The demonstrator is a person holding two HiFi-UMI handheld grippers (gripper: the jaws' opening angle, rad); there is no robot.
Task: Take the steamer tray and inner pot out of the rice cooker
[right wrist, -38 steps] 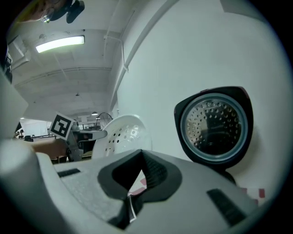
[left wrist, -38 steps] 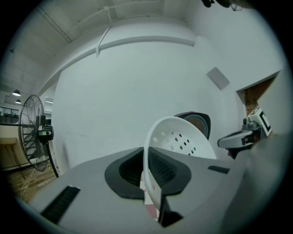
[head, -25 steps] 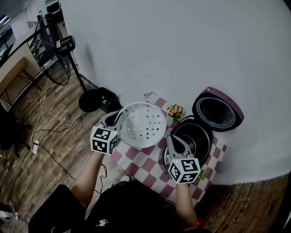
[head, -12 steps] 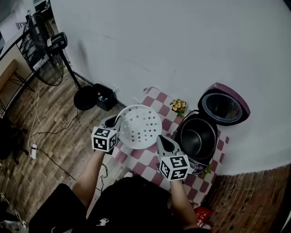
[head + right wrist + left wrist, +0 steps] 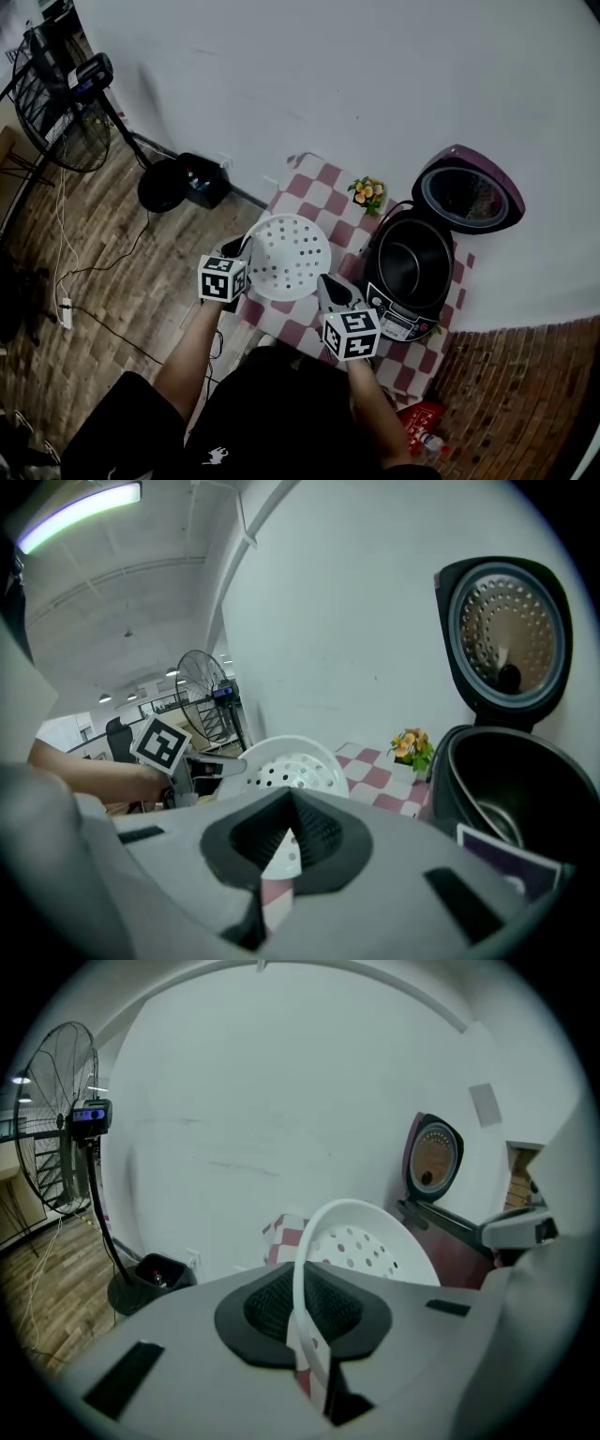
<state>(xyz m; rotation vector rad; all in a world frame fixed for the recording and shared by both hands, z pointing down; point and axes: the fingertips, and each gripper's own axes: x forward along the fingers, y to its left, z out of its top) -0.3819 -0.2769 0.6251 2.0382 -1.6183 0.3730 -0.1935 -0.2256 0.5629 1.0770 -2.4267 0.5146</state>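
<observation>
The white perforated steamer tray [image 5: 289, 255] hangs low over the left part of the red-checked table [image 5: 319, 178]. My left gripper [image 5: 246, 248] is shut on its left rim, which shows as a thin white edge [image 5: 302, 1297] between the pads. My right gripper [image 5: 325, 281] is shut on the tray's near right rim [image 5: 281, 850]. The purple rice cooker [image 5: 412, 309] stands at the table's right with its lid [image 5: 467, 199] swung up. The dark inner pot [image 5: 411, 262] sits inside it, also seen in the right gripper view [image 5: 497, 813].
A small pot of flowers [image 5: 367, 192] stands behind the tray, next to the cooker. A standing fan [image 5: 56, 103] with a round black base [image 5: 159, 186] and a black box [image 5: 202, 180] are on the wooden floor at left. The white wall runs close behind the table.
Both grippers have come down with the steamer tray, moving it away from the cooker and lower over the left of the table.
</observation>
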